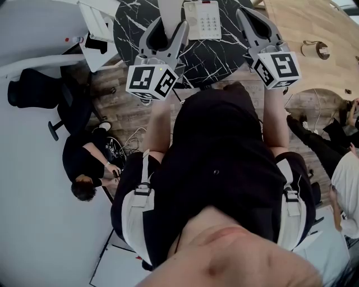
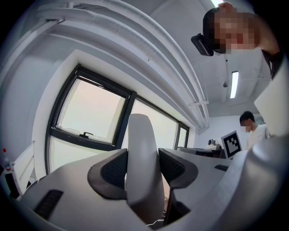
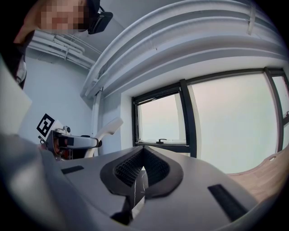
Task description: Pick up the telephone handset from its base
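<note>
The white telephone handset [image 1: 169,11] stands upright between the jaws of my left gripper [image 1: 167,27], which is shut on it. In the left gripper view both dark pads press the handset [image 2: 142,158] at its sides. The white telephone base [image 1: 203,19] with its keypad lies on the black marble table [image 1: 224,53], just right of the handset. My right gripper [image 1: 253,19] hovers over the table to the right of the base, shut, with nothing between its jaws. The right gripper view shows its tips [image 3: 142,168] meeting, and the held handset [image 3: 108,128] off to the left.
A wooden table [image 1: 314,28] lies at the upper right. A black office chair [image 1: 33,89] and a seated person [image 1: 84,162] are at the left, and other people sit at the right edge [image 1: 345,168]. Large windows [image 2: 90,117] fill the wall ahead.
</note>
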Action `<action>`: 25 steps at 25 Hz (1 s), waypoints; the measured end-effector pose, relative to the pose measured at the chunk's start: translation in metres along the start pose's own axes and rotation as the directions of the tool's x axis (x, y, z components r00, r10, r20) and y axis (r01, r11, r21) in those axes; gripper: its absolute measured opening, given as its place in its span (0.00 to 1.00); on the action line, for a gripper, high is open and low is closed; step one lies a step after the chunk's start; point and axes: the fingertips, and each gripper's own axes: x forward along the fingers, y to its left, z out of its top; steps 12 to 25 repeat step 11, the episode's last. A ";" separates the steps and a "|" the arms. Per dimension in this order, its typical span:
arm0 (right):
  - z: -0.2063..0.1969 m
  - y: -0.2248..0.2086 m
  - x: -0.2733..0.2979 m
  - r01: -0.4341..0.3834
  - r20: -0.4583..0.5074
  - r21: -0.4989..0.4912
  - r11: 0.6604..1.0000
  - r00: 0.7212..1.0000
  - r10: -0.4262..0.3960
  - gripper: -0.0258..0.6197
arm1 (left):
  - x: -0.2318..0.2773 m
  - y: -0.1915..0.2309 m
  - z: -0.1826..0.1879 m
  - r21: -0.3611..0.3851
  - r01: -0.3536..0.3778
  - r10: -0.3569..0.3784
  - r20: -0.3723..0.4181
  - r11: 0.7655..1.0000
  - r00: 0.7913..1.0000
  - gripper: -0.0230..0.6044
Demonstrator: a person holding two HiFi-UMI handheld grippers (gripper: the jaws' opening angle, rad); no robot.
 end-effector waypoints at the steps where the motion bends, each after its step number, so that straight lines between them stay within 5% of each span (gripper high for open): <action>1: 0.000 0.000 0.000 -0.002 -0.001 -0.001 1.000 1.000 0.002 0.09 | 0.000 0.000 0.000 -0.002 0.000 0.000 -0.001 1.000 1.000 0.40; 25: -0.001 -0.003 -0.001 -0.002 -0.003 0.001 1.000 1.000 0.002 0.09 | 0.002 0.001 -0.004 -0.007 -0.008 0.008 -0.009 1.000 1.000 0.40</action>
